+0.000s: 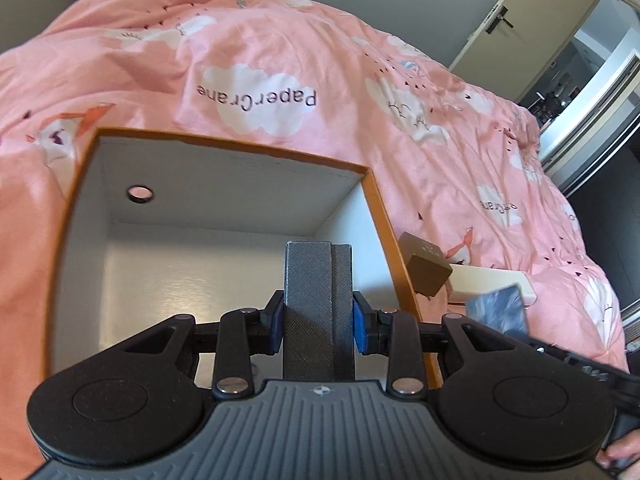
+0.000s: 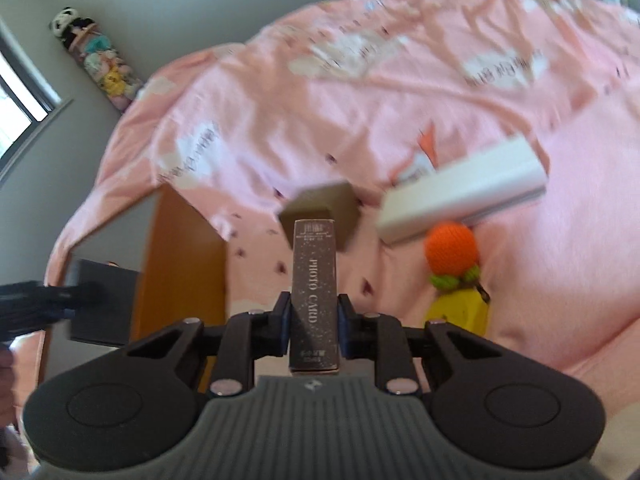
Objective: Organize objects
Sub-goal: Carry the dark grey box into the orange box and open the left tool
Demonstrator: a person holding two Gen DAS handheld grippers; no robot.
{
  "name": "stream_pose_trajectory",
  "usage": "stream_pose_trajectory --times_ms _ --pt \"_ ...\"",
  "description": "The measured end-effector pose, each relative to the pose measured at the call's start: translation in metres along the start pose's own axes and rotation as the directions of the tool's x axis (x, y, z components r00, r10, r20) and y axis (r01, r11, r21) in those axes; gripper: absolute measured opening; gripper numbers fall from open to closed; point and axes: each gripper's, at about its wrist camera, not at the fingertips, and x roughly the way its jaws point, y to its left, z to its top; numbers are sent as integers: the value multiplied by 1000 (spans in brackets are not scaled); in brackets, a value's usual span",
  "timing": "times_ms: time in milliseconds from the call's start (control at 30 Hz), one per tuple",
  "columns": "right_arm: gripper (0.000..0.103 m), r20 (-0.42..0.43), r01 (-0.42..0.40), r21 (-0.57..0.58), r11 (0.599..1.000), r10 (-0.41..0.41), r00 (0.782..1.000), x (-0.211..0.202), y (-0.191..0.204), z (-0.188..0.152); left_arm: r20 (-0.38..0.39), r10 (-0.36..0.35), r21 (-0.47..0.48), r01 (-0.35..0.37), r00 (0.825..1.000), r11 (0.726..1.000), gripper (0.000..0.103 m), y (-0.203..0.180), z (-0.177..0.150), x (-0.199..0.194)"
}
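An orange storage box (image 1: 374,196) with a white inside stands open on the pink bed; it also shows in the right wrist view (image 2: 180,256). My left gripper (image 1: 318,320) is shut on a dark grey textured box (image 1: 310,300) and holds it over the open storage box; the grey box also shows in the right wrist view (image 2: 100,304). My right gripper (image 2: 314,320) is shut on a brown "PHOTO CARD" box (image 2: 314,280), held above the bed to the right of the storage box.
On the pink quilt (image 1: 280,60) lie a small brown box (image 1: 424,268), (image 2: 320,208), a long white box (image 1: 488,282), (image 2: 460,196) and a knitted orange-and-yellow toy (image 2: 454,276). A door (image 1: 532,20) stands open at the far right.
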Motion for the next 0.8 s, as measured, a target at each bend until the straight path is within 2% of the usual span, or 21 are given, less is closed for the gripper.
stream_pose_trajectory --times_ms 200,267,333,433,633,700,800 --pt "24 48 -115 -61 991 118 992 -7 58 24 -25 -17 -69 16 1000 997 37 10 -7 22" --pt "24 50 -110 -87 990 115 992 1 76 26 -31 -46 -102 42 998 994 37 15 -10 28" --pt "24 49 -108 -92 990 113 992 9 87 25 -37 -44 -116 39 998 992 37 17 -12 35" --pt "24 40 -115 -96 989 119 992 18 95 22 -60 -66 -157 55 996 986 37 23 -17 46" --pt "24 51 -68 -139 988 76 996 24 103 18 -110 -122 -243 93 986 966 38 40 -20 56" --pt "24 54 -66 -137 988 74 996 25 103 19 -120 -113 -241 81 986 967 40 42 -20 54" --pt "24 56 -60 -133 989 68 996 25 103 18 -134 -40 -199 13 990 980 47 38 -21 48"
